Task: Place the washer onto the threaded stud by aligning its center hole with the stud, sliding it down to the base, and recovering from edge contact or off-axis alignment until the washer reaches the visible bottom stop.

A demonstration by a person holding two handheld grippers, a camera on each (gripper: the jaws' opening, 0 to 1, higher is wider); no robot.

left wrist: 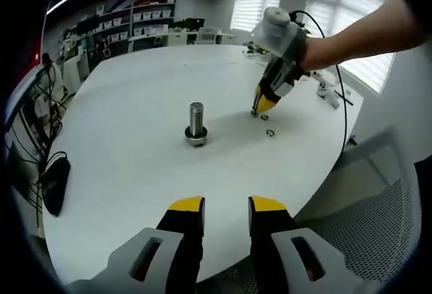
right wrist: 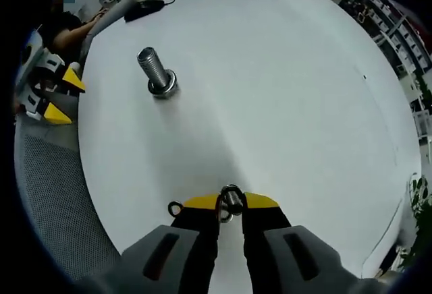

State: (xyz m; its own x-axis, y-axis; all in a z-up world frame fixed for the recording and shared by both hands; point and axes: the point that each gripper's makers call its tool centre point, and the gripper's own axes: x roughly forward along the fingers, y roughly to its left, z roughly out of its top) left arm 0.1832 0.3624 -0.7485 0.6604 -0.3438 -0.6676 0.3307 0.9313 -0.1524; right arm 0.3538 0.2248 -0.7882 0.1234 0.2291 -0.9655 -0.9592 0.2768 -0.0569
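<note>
A threaded steel stud [left wrist: 196,117] stands upright mid-table on a wide base ring [left wrist: 196,137]; in the right gripper view the stud [right wrist: 154,69] leans up and left. My right gripper [right wrist: 231,203] is shut on a small metal washer [right wrist: 231,196], held on edge between its yellow tips just above the table. From the left gripper view, the right gripper [left wrist: 258,109] points down at the table, right of the stud. Two loose washers [left wrist: 270,132] lie beside it. My left gripper [left wrist: 226,208] hovers open near the front edge, holding nothing.
The round white table [left wrist: 135,193] ends close to a grey mesh chair [left wrist: 368,240]. A black object [left wrist: 54,185] lies at the left edge. Another loose washer [right wrist: 175,208] rests left of the right jaws. Shelves and desks stand far behind.
</note>
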